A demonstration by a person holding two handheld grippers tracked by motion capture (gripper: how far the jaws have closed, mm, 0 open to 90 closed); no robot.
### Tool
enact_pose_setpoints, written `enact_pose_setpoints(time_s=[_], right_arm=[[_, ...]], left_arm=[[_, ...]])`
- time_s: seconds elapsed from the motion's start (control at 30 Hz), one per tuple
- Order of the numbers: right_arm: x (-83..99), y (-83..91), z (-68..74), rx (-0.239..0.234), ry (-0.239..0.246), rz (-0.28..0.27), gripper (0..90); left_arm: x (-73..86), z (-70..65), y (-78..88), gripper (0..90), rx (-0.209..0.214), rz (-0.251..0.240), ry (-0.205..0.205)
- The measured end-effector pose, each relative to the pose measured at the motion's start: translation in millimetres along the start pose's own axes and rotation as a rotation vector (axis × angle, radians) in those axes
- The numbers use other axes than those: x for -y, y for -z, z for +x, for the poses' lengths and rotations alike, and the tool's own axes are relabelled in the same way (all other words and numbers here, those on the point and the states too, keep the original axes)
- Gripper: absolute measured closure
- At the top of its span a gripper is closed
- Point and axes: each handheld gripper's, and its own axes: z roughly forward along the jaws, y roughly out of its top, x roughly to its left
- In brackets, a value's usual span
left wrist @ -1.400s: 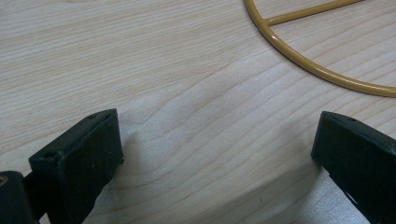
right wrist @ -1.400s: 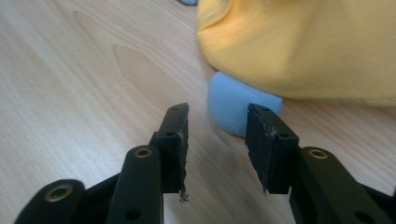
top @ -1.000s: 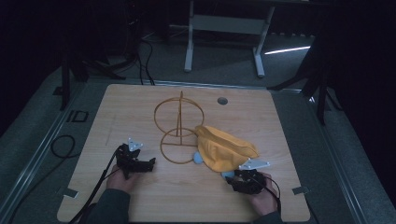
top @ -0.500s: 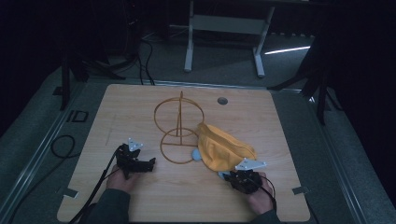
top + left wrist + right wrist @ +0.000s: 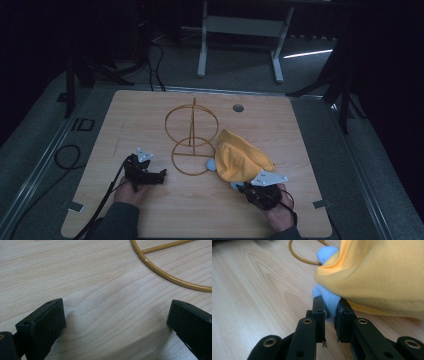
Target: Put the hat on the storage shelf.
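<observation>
A yellow cloth (image 5: 241, 156) lies bunched on the wooden table (image 5: 150, 115), to the right of a gold wire stand (image 5: 192, 137) with two rings. A light blue cloth (image 5: 211, 164) pokes out from under the yellow one (image 5: 382, 272). My right gripper (image 5: 242, 188) sits at the near edge of the heap. In the right gripper view it (image 5: 331, 313) is shut on a fold of the blue cloth (image 5: 331, 305). My left gripper (image 5: 159, 175) rests on the table left of the stand's base ring (image 5: 165, 273); it (image 5: 116, 322) is wide open with nothing in it.
A round dark hole (image 5: 238, 107) is set in the table's far side. A black cable (image 5: 67, 157) loops on the grey floor at the left. A white metal frame (image 5: 240, 25) stands beyond the table. Bare wood lies between the two hands.
The right gripper has shifted slightly left with the blue fold in it, and the yellow cloth has bunched a little tighter. The left gripper has stayed put.
</observation>
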Motion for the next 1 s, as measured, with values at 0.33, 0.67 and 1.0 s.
enact_pose_setpoints(time_s=[0.33,0.67,1.0], right_arm=[[-16.6,12.5,9.1,-0.022,0.056,-0.049,79.8],[-46.8,33.9,7.0,-0.009,0.106,-0.128,79.8],[-71.9,52.7,14.9,-0.032,0.144,-0.178,79.3]], left_arm=[[0.0,0.0,0.0,1.9,0.000,0.000,0.000],[0.0,-0.1,-0.1,1.9,0.000,-0.001,0.001],[0.0,-0.1,-0.1,1.9,0.000,-0.001,0.002]])
